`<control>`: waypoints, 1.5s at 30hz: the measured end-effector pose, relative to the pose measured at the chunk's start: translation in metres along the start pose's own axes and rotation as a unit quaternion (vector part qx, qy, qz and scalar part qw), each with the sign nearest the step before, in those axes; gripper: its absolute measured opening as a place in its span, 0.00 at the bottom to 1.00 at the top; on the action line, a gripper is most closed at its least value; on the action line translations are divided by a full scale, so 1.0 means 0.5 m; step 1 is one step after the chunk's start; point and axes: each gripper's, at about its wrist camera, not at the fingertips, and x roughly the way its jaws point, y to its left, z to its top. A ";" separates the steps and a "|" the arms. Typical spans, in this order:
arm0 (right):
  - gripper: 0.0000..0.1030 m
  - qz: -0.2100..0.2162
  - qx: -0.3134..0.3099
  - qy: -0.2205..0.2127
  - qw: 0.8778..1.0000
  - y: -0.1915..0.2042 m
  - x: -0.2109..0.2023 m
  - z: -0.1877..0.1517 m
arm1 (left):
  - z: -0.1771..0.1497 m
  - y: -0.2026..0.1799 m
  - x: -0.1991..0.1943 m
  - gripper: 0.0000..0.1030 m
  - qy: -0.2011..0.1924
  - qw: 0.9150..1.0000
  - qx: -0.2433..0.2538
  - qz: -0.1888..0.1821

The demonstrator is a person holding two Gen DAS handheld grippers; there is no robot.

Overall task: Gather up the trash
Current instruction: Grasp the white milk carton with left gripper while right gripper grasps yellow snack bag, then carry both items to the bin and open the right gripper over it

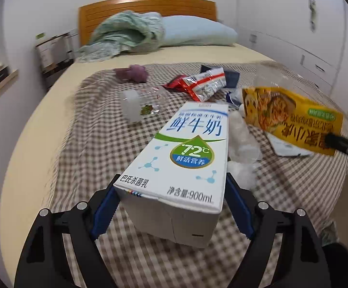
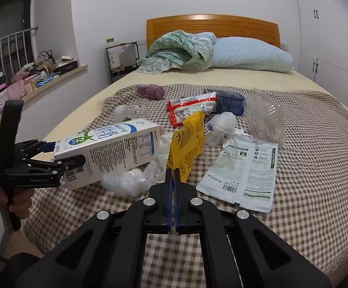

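Two grippers angled down, left gripper (image 1: pixel 171 206) fingers clamping milk carton (image 1: pixel 186 153), right gripper (image 2: pixel 173 180) fingers pinching yellow wrapper (image 2: pixel 188 139)

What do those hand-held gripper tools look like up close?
Each hand-held gripper is matte black plastic: two angular, hollowed-out arms joined by round silver pivot pins, ending in flat fingers lined with blue pads. The left hand-held gripper shows saw-toothed pad edges; the right hand-held gripper looks the same. Seen sideways, the left one has an upright black handle, small grey lettering, and a dark sleeve behind the hand.
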 end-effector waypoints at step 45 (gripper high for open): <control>0.01 -0.156 0.244 0.180 0.940 -0.520 -0.463 -0.724 | -0.142 -0.682 -0.441 0.72 -0.024 0.986 0.134 -0.096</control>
